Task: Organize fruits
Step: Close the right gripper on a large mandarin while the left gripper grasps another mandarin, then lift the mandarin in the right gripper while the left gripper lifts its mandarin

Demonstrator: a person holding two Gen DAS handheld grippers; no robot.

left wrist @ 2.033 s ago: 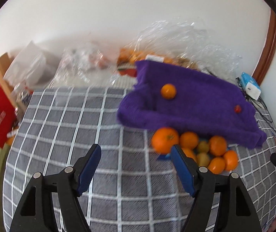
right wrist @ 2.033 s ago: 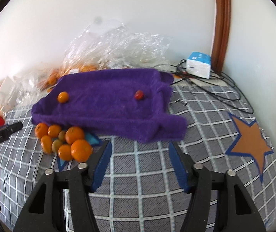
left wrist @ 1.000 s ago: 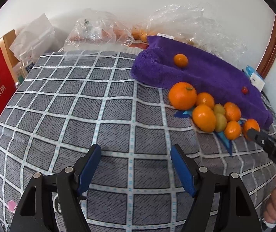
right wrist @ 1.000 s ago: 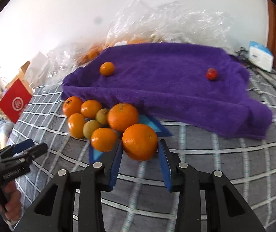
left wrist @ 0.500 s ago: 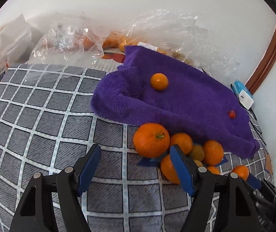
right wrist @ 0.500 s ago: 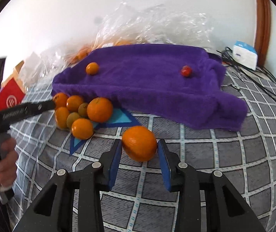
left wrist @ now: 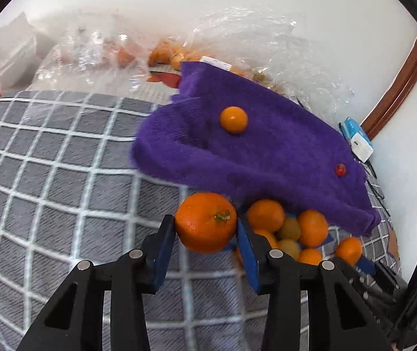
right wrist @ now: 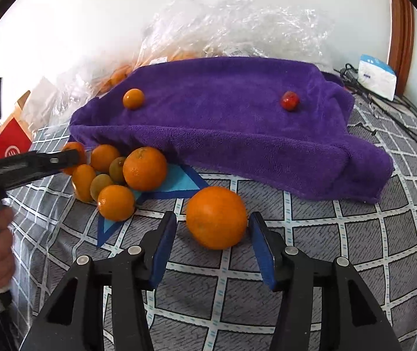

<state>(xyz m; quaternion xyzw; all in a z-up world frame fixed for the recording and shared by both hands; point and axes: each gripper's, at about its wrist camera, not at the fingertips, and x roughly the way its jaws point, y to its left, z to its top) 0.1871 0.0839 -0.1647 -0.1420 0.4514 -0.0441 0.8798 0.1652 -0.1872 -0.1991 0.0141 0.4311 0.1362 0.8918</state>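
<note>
My left gripper (left wrist: 205, 228) is shut on a large orange (left wrist: 206, 221) at the left end of a pile of oranges and small green fruits (left wrist: 293, 234). My right gripper (right wrist: 212, 228) is open; a large orange (right wrist: 216, 217) rests on the checked cloth between its blue pads, with gaps on both sides. The pile also shows in the right wrist view (right wrist: 111, 175), with the left gripper's finger (right wrist: 32, 163) reaching into it. A purple towel (right wrist: 237, 122) behind carries a small orange (right wrist: 133, 98) and a red cherry tomato (right wrist: 289, 100).
Clear plastic bags (right wrist: 237, 29) with more fruit lie against the wall behind the towel. A white and blue box (right wrist: 376, 76) with black cables sits at the far right. A red carton (right wrist: 10, 143) stands at the left. A grey checked cloth (left wrist: 47, 161) covers the surface.
My left gripper moved in and closed on the large orange in the pile. My right gripper opened, leaving its orange on the cloth away from the pile.
</note>
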